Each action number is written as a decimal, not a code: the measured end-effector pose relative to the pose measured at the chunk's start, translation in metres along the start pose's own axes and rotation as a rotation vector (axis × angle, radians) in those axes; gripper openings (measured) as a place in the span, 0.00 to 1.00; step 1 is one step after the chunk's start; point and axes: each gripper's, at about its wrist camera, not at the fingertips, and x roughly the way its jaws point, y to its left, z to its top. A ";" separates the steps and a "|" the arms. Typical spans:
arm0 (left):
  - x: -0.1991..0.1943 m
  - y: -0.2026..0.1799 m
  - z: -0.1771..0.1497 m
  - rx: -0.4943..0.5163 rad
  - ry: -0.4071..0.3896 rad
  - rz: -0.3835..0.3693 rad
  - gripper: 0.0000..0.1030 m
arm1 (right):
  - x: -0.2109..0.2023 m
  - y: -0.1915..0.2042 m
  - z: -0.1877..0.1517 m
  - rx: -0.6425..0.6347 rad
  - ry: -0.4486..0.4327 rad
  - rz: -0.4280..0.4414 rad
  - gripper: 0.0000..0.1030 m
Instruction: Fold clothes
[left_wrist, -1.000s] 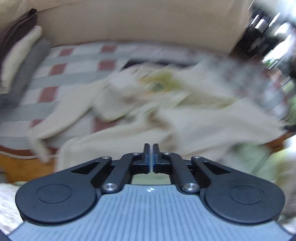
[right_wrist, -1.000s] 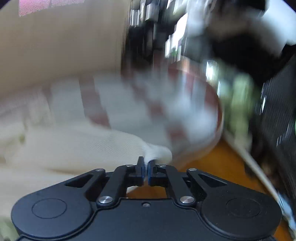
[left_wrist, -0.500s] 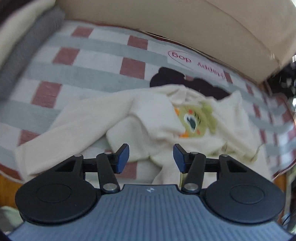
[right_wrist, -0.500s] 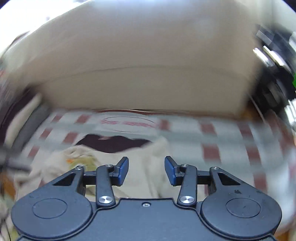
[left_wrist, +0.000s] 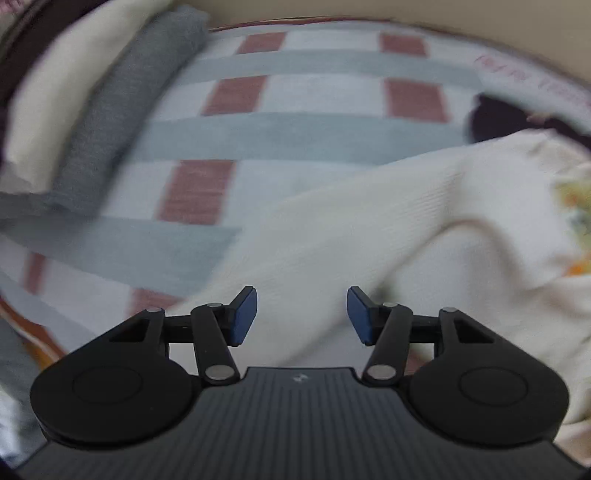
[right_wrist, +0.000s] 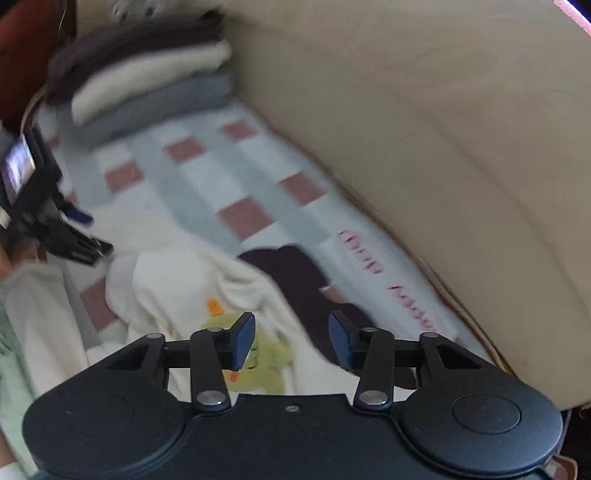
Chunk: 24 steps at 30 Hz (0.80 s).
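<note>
1. Soft, even daylight; no glare, only faint shadows in my cream sweater's (left_wrist: 388, 229) folds.
2. Motion blur smears both views; my fingers (right_wrist: 242, 341) stay sharp.
3. Fisheye bends the edges.

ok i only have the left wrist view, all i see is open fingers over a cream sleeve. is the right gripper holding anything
Observer: No. The right gripper is open and empty, hovering over the cream sweater.
Operator: what part of the sweater is it over
Observer: The green and orange cartoon patch on the front, which is only a blur at the edge of your view.
Operator: and where's my gripper from there
Observer: The left gripper is at the far left of the right wrist view, above the sweater's left side.
Operator: any folded stuff around
Observer: A stack of folded clothes, dark on cream on grey, at the far end of the checked blanket.
</note>
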 end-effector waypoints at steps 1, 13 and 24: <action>0.002 0.002 0.003 0.019 0.001 0.051 0.52 | 0.010 0.007 0.000 -0.003 0.021 -0.005 0.43; 0.018 -0.002 -0.001 0.226 0.030 0.001 0.92 | 0.049 -0.002 0.007 0.047 0.137 0.057 0.48; 0.023 0.007 0.016 0.190 -0.037 -0.034 0.01 | 0.054 -0.007 0.019 0.137 0.144 0.109 0.49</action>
